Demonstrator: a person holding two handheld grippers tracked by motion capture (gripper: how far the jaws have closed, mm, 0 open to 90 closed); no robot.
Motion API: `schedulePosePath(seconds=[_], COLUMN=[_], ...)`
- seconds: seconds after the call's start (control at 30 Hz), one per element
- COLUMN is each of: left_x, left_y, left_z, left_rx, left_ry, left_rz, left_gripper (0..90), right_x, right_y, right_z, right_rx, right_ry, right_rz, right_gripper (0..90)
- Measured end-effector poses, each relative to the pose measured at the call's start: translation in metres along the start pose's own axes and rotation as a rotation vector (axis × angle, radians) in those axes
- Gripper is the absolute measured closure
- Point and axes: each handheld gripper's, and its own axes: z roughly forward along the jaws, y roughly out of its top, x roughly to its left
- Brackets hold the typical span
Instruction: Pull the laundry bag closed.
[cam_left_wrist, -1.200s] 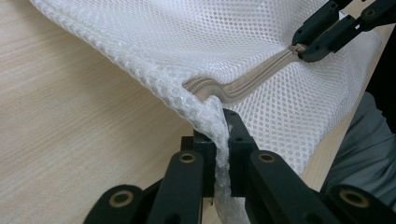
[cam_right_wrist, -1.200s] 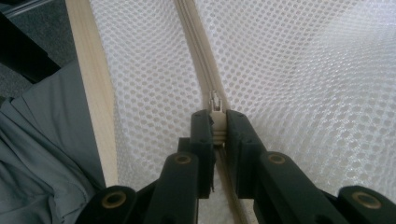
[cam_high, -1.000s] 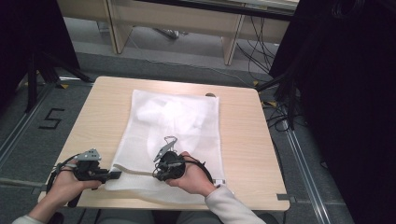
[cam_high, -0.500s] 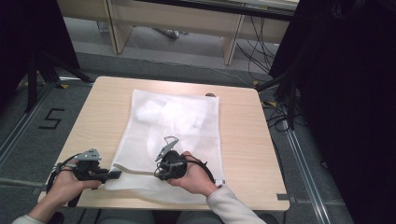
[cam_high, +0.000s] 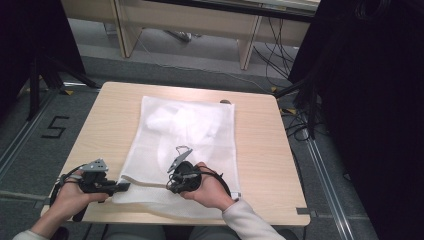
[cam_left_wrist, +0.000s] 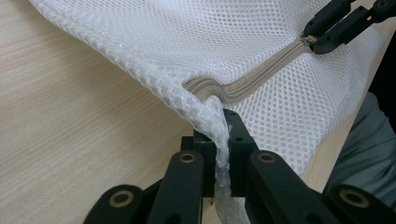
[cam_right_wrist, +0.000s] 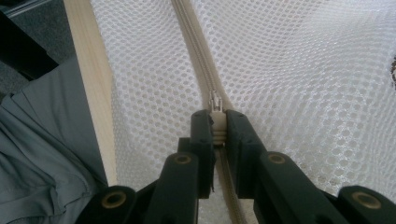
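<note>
A white mesh laundry bag (cam_high: 185, 135) lies flat on the wooden table (cam_high: 260, 145), with something white inside it. A beige zipper (cam_left_wrist: 261, 77) runs along its near end. My left gripper (cam_high: 122, 187) is shut on the bag's near left corner (cam_left_wrist: 212, 121), and mesh is bunched between the jaws. My right gripper (cam_high: 170, 186) points left over the zipper line. Its jaws are shut on the metal zipper pull (cam_right_wrist: 215, 105), and the beige zipper (cam_right_wrist: 196, 51) stretches away ahead of them. That same gripper (cam_left_wrist: 315, 42) appears far off in the left gripper view, clamped at the zipper.
The table's near edge (cam_right_wrist: 93, 84) runs close beside the bag, with a person's grey trouser leg (cam_right_wrist: 42, 154) below it. Black cables trail from both grippers. Dark curtains (cam_high: 370, 100) stand to the right, and a wooden bench (cam_high: 200, 20) stands beyond the table.
</note>
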Motion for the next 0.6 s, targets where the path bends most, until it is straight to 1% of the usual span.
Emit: schedulePosePath(seconds=[0.03,0.07,0.1,0.13,0.2,0.23,0.27,0.3,0.33,0.37,0.4,0.43,0.47,0.5,0.53,0.57,0.6], left_x=[-0.0010,-0.0011,-0.0014,-0.0011,-0.0012,-0.0001,0.0001,-0.0002,-0.0002,0.0002,0.0004,0.0002,0.0002,-0.0002,0.0002,0.0001,0.0004], left_y=[-0.0001,-0.0009,-0.0008,-0.0007,-0.0006,0.0000,-0.0001,-0.0007,-0.0007,-0.0001,0.0000,0.0000,-0.0003,-0.0002,-0.0001,-0.0001,0.0000], left_z=[0.0000,0.0010,0.0012,0.0011,0.0009,-0.0005,-0.0005,0.0004,0.0003,-0.0004,-0.0003,-0.0005,0.0000,0.0000,0.0001,0.0000,-0.0004], left_rx=[-0.001,-0.014,-0.016,-0.013,-0.012,0.007,0.009,-0.005,-0.005,0.009,0.010,0.009,-0.003,0.001,0.006,0.005,0.006], left_ry=[0.013,0.013,0.011,0.014,0.013,0.007,0.009,0.010,0.014,0.009,0.004,0.009,0.009,0.014,0.004,0.005,0.006], left_rz=[-0.005,-0.008,-0.012,-0.005,-0.009,-0.001,0.002,-0.002,-0.001,0.001,-0.003,-0.003,-0.003,-0.005,-0.009,-0.011,-0.005], left_gripper=[85.6,85.6,85.6,85.6,85.6,85.6,85.6,85.6,85.6,85.6,85.6,85.6,85.6,85.5,85.6,85.6,85.6], right_x=[0.0000,0.0001,-0.0001,-0.0001,-0.0005,-0.0006,-0.0006,-0.0007,-0.0008,-0.0011,-0.0014,-0.0014,-0.0018,-0.0022,-0.0025,-0.0025,-0.0029], right_y=[0.0000,-0.0002,-0.0011,-0.0011,-0.0016,-0.0017,-0.0019,-0.0023,-0.0028,-0.0033,-0.0038,-0.0043,-0.0049,-0.0053,-0.0058,-0.0064,-0.0067], right_z=[0.0000,-0.0001,-0.0003,-0.0003,-0.0018,-0.0021,-0.0028,-0.0029,-0.0033,-0.0034,-0.0040,-0.0045,-0.0044,-0.0056,-0.0060,-0.0064,-0.0064], right_rx=[0.000,0.002,0.000,0.000,0.001,0.001,0.003,0.002,0.005,0.001,0.003,0.003,-0.002,0.000,-0.001,0.001,-0.002], right_ry=[0.000,-0.004,-0.002,-0.002,0.003,-0.002,-0.004,-0.002,-0.001,-0.002,-0.001,0.001,-0.001,-0.001,0.001,0.005,0.001], right_rz=[0.000,0.002,0.002,0.002,0.003,0.003,0.006,0.003,0.007,0.008,0.007,0.010,0.009,0.009,0.009,0.015,0.011], right_gripper=[82.4,82.4,82.4,82.4,82.4,82.4,82.4,82.4,82.4,82.4,82.4,82.4,82.5,82.4,82.4,82.4,82.4])
